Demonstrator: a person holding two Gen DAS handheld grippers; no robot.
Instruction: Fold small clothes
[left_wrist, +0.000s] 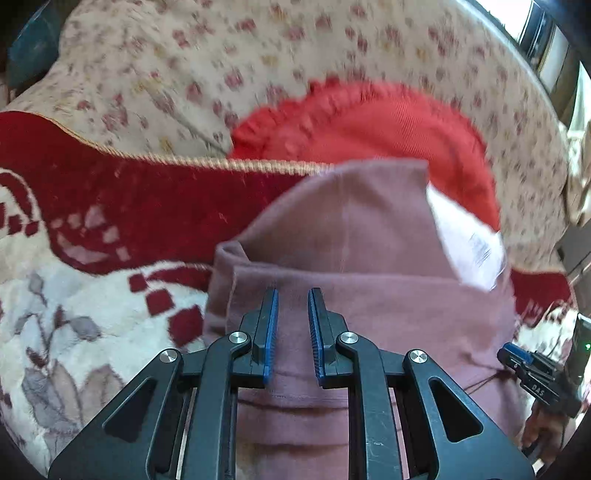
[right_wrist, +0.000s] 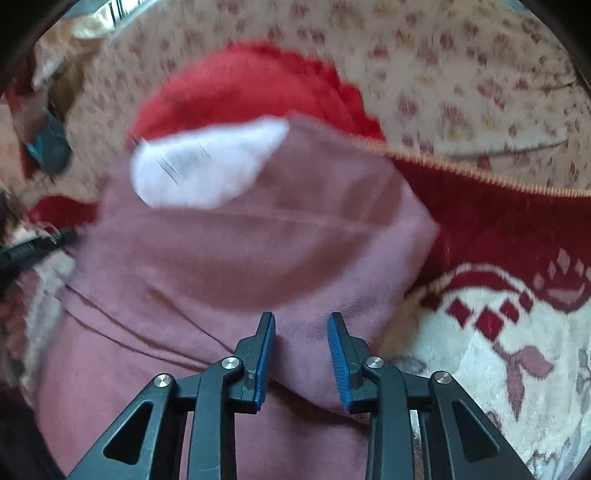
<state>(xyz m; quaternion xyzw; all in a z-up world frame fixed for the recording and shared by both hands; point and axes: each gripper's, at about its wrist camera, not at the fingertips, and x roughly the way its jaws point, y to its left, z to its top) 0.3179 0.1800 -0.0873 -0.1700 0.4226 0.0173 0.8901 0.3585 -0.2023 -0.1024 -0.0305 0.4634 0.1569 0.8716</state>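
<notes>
A dusty-pink garment lies folded over on a red and cream patterned blanket, with a white label showing at its right edge. My left gripper is open just above the pink cloth, with nothing between its pads. In the right wrist view the same pink garment fills the middle, its white label at the upper left. My right gripper is open over the garment's near right part, holding nothing. The right gripper also shows in the left wrist view at the far right.
A red frilled garment lies beyond the pink one, also in the right wrist view. A cream floral sheet covers the area behind. The blanket extends to the right. Both views are blurred.
</notes>
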